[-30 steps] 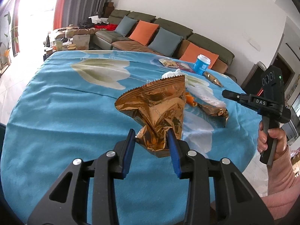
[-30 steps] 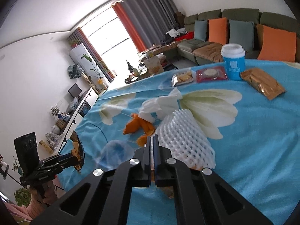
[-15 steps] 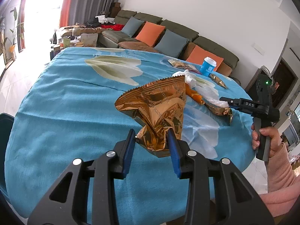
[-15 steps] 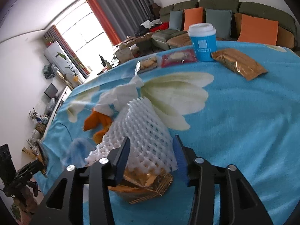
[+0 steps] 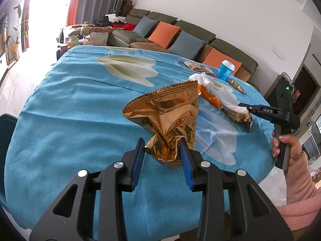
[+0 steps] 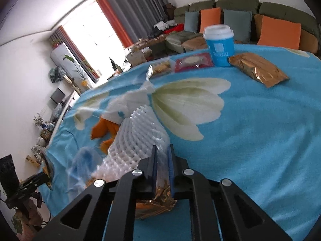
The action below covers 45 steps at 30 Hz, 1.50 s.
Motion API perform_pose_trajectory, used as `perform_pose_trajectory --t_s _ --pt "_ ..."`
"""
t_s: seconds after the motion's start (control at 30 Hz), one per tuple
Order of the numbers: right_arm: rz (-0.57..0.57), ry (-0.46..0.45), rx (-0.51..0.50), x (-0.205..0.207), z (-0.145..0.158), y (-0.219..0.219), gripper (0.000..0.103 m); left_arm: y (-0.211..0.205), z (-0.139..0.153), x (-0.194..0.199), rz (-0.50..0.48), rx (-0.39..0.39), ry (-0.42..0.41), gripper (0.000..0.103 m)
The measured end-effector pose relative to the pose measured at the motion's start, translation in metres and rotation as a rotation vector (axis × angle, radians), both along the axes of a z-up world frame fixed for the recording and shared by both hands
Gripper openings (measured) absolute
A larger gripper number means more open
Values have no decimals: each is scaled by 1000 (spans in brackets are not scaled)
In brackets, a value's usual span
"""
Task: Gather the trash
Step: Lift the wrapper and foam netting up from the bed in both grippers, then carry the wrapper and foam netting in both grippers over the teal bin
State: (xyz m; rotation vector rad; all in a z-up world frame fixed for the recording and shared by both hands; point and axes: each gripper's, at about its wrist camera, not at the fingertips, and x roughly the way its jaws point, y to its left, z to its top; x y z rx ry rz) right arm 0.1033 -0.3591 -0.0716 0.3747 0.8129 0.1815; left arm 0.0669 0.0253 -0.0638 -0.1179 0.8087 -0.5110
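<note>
A: Where's your left claw [image 5: 161, 147]?

B: It's clamped on the crumpled neck of the gold foil wrapper [image 5: 168, 118]. The wrapper is lifted off the blue flowered counter [image 5: 80, 108], fanning up and away from your claw, serrated edge at the far end, long axis along the fingers.

A: And your right claw [image 6: 161, 158]?

B: Jaws closing, nearly together, on the near edge of the white foam fruit net [image 6: 138, 138]. The net lies on the counter over a second gold wrapper [image 6: 160, 200], running away to the left, orange peel [image 6: 102, 129] beside it. Your right hand [image 5: 286, 146] grips the handle upright at the counter's edge, claw angled down.
</note>
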Motion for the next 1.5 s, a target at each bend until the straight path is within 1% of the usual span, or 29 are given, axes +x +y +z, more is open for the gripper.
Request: perform_pose_trajectory --t_s 0.1,0.33,0.47,0.57,0.7,0.93,1.4,1.5 --pt "1 -44 20 -5 13 4 9 1 2 -1 3 1 -9 35" --pt "44 -161 22 -20 51 18 9 10 6 -7 23 4 -21 35" --pt "91 -202 30 -25 66 32 9 17 8 -13 36 7 -31 35" --pt "130 -218 38 -25 72 47 9 23 12 -16 48 6 -39 35" --pt "184 -224 59 -25 73 69 9 31 15 -20 64 15 -50 35" --pt "296 -203 91 -17 67 116 9 50 19 -27 102 20 -57 35" --pt "473 -172 109 -1 65 201 9 91 21 -42 198 23 -58 35" --pt "502 -165 113 4 64 214 9 102 22 -46 226 22 -60 35"
